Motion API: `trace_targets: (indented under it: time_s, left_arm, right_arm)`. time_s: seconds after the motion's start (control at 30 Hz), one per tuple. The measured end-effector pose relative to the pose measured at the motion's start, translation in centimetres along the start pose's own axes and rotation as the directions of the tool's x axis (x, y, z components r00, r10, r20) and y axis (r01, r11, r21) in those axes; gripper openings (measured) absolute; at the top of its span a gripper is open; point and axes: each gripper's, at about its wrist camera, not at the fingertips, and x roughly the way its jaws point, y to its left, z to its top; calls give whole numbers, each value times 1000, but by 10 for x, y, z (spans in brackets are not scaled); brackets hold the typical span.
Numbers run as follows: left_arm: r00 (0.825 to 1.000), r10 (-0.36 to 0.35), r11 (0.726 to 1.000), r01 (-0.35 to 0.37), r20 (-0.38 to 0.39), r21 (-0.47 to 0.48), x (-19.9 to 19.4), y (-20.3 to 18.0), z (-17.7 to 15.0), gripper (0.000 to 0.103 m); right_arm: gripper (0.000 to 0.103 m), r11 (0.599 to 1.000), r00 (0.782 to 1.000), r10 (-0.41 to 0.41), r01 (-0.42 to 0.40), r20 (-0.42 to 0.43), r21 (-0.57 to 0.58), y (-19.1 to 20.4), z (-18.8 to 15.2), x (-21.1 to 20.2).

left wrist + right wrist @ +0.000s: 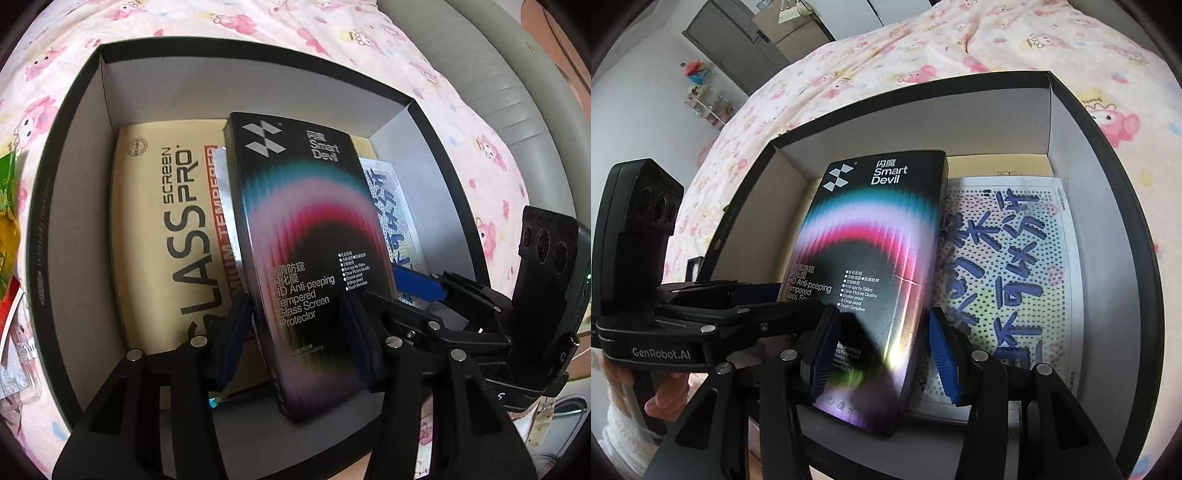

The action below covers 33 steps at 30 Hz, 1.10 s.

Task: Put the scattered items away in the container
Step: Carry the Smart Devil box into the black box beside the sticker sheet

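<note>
Left wrist view: black pack [306, 258] is clamped by left gripper [295, 332], right gripper [879, 350] jaws wide; tilted over box [66, 206], it could jam if released askew.

— What can you read on the black box [303, 258]?
— "Smart Devil", "HD Anti-peeping Tempered Glass Screen Protector".
— And the tan pack [162, 236]?
— "GLASS SCREEN PRO+".
— The left gripper [661, 354]?
— "GenRobot.AI".

Glossy cardboard Smart Devil box [303, 258]; matt paperboard container [74, 155]; soft printed cloth bedsheet [461, 110].
</note>
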Motion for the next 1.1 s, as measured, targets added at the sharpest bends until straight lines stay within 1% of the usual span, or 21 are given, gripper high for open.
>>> trace_targets:
  time_s: [0.1, 0.3, 0.37, 0.43, 0.5, 0.57, 0.6, 0.67, 0.7, 0.77, 0.83, 0.93, 1.03, 1.1]
  left_arm:
    - [1000, 17, 1000, -17, -4, 16, 0, -2, -3, 51]
    - [1000, 20, 1000, -20, -8, 11, -4, -1, -7, 51]
    - [999, 45, 999, -45, 1, 21, -7, -2, -8, 51]
    - [996, 79, 996, -80, 28, 42, -14, -5, -11, 51]
    - [996, 83, 996, -85, 46, 43, -21, -2, -11, 51]
    - [995, 79, 996, -81, 64, 35, -28, 0, -11, 51]
    - [994, 80, 996, -82, 74, 31, -32, 3, -13, 51]
    - [993, 79, 996, -82, 93, 24, -31, 3, -1, 50]
    - [992, 78, 996, -81, 101, 24, -33, 2, 0, 49]
    - [991, 72, 997, -75, 115, 28, -38, 4, 0, 49]
    - [990, 54, 998, -58, 131, 27, -43, 9, 1, 49]
    - [988, 35, 999, -40, 150, 29, -51, 12, 2, 49]
    - [987, 23, 999, -28, 161, 25, -51, 12, 4, 49]
    - [987, 21, 999, -26, 158, 29, -48, 9, 7, 49]
  right_arm:
    - [44, 1000, 1000, -12, 12, 0, -5, 1, 1, 2]
    - [44, 1000, 1000, -13, 14, 13, -18, 1, 1, 3]
    - [44, 1000, 1000, -16, 16, 21, -18, 1, 3, 3]
    - [44, 1000, 999, -23, 24, 37, -15, 3, 4, 1]
    - [44, 999, 998, -35, 36, 50, -17, 3, 5, -2]
    - [44, 997, 996, -68, 69, 61, -22, 4, 5, -4]
    - [44, 994, 992, -101, 104, 70, -35, 6, 6, -5]
    - [44, 985, 984, -154, 161, 92, -69, 10, 10, -9]
    - [44, 978, 979, -178, 187, 104, -88, 14, 15, -11]
    - [44, 972, 974, -199, 210, 108, -102, 18, 23, -13]
    - [44, 967, 970, -223, 233, 94, -102, 20, 31, -11]
    - [44, 961, 965, -260, 262, 31, -90, 21, 39, 6]
    - [44, 966, 971, -236, 232, -30, -113, 26, 37, 20]
    - [44, 970, 975, -220, 215, -31, -117, 29, 35, 20]
